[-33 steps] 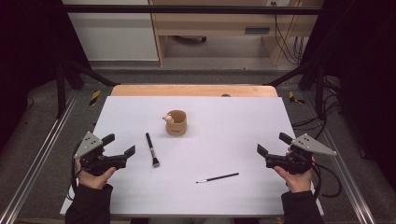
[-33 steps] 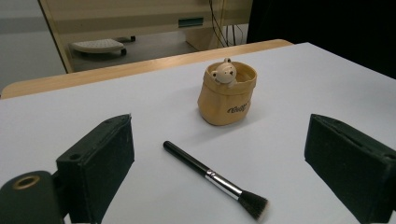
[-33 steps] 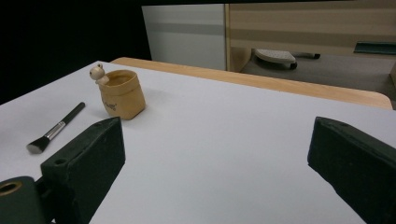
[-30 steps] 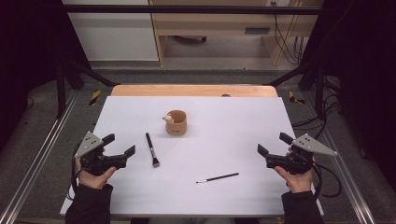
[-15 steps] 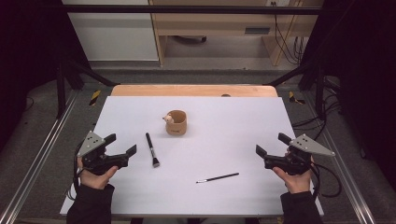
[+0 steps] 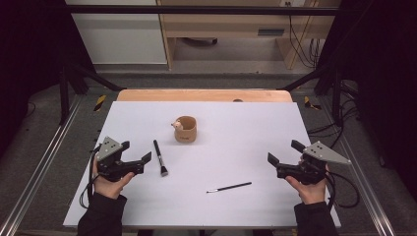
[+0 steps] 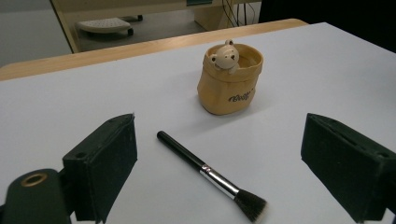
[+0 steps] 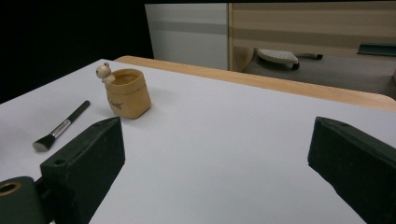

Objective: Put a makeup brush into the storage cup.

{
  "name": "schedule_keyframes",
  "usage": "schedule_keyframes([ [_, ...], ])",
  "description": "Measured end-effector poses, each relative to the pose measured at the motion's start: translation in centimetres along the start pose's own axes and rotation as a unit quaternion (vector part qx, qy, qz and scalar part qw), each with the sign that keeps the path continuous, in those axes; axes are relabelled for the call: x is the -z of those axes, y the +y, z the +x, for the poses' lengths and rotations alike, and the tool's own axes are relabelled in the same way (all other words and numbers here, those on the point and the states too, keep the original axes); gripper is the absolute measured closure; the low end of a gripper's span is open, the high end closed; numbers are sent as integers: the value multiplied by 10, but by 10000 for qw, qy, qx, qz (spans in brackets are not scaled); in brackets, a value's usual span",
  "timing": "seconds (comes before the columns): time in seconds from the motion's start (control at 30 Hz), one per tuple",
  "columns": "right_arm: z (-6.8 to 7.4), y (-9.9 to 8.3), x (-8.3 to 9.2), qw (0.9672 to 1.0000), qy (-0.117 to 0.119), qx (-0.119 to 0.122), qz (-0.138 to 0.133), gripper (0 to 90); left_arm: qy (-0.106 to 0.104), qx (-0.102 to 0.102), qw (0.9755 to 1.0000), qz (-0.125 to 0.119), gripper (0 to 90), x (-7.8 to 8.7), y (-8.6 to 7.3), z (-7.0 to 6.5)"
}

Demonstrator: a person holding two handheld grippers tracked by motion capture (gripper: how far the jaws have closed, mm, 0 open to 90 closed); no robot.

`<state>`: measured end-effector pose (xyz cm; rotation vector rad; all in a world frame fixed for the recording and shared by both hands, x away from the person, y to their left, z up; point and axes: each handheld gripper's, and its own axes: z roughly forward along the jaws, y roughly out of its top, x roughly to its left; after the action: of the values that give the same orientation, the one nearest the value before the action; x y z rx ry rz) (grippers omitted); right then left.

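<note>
Currently your left gripper (image 6: 135, 153) gapes beside the thick brush (image 6: 160, 158); your right gripper (image 6: 285, 153) gapes near the tabletop's (image 6: 255, 132) right edge.

In the left gripper view the right-hand jaw of the left claw (image 7: 219, 186) is cut off by the frame's lower right corner. The print on the tan cup (image 7: 229, 81) is too small to read. In the right gripper view the right-hand jaw runs off the lower right edge. In the high view the thin brush (image 6: 230, 187) near lower centre is too slim to tell its tip.
</note>
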<state>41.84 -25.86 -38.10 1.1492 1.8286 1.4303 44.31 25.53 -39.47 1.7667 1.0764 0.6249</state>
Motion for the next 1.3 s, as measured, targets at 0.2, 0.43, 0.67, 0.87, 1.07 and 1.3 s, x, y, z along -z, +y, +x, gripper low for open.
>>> schedule_keyframes([
  [0.2,1,0,-1,10000,-24,-7,46,42,87,-48,9997,224,102,-17,2,-2],
  [0.43,-2,1,1,10000,-81,-17,30,42,124,-106,9987,490,108,-37,2,-6],
  [0.67,-2,1,3,10000,-85,-8,9,42,209,-73,9973,695,130,-54,-6,-8],
  [0.87,-2,0,1,9999,-98,-35,46,43,301,-87,9945,1001,154,-66,-14,-8],
  [1.07,-1,-1,-1,9999,-72,-15,79,43,369,-118,9920,1201,195,-74,-21,-10],
  [1.3,0,-3,-4,9999,-54,-28,135,43,378,-143,9872,1544,263,-87,-28,-12],
])
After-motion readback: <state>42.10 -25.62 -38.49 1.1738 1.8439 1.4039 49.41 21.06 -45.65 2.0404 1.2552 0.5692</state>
